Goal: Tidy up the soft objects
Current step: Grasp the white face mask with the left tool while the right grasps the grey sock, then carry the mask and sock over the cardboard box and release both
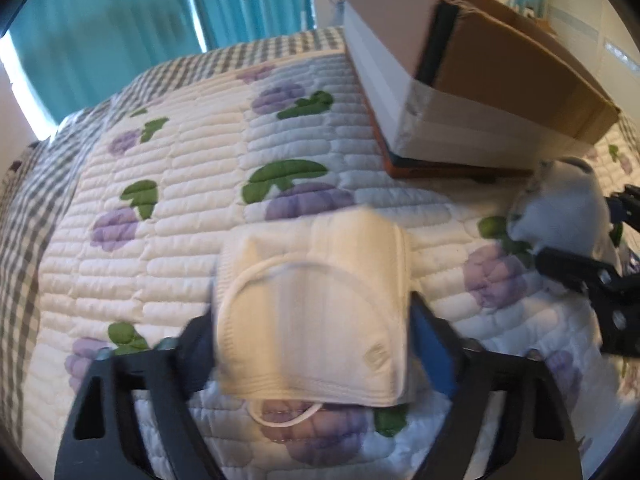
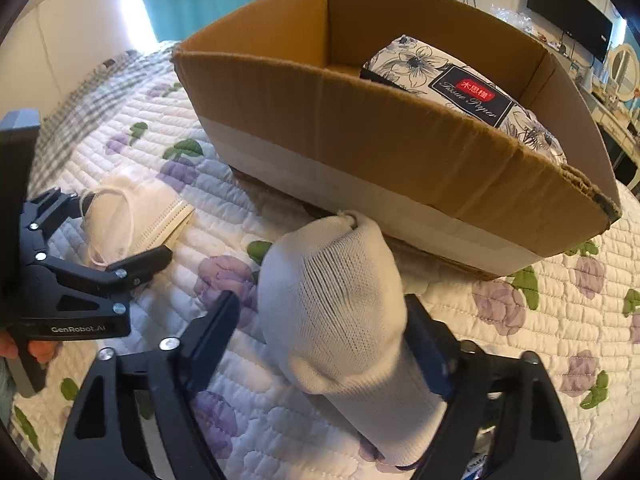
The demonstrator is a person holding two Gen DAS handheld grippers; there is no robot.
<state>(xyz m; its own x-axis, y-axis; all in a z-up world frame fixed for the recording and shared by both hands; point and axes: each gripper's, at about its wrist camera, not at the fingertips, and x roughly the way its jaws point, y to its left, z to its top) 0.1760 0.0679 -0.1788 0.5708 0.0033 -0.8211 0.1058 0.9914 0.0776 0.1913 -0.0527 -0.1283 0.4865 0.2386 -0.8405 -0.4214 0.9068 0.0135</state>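
My left gripper [image 1: 312, 320] is shut on a white folded face mask [image 1: 316, 312] and holds it just above the quilt. The mask also shows in the right wrist view [image 2: 132, 216], between the left gripper's fingers [image 2: 140, 260]. My right gripper [image 2: 324, 320] is shut on a grey-white rolled sock [image 2: 340, 312], held up in front of the cardboard box [image 2: 392, 160]. The sock [image 1: 560, 208] and the right gripper [image 1: 576, 240] appear at the right edge of the left wrist view, below the box [image 1: 480, 80].
The open cardboard box holds a floral tissue paper pack [image 2: 472, 92]. It stands on a white quilt [image 1: 180, 200] with purple flowers, over a bed. Teal curtains [image 1: 120, 20] hang behind. A desk with a monitor [image 2: 568, 12] stands far right.
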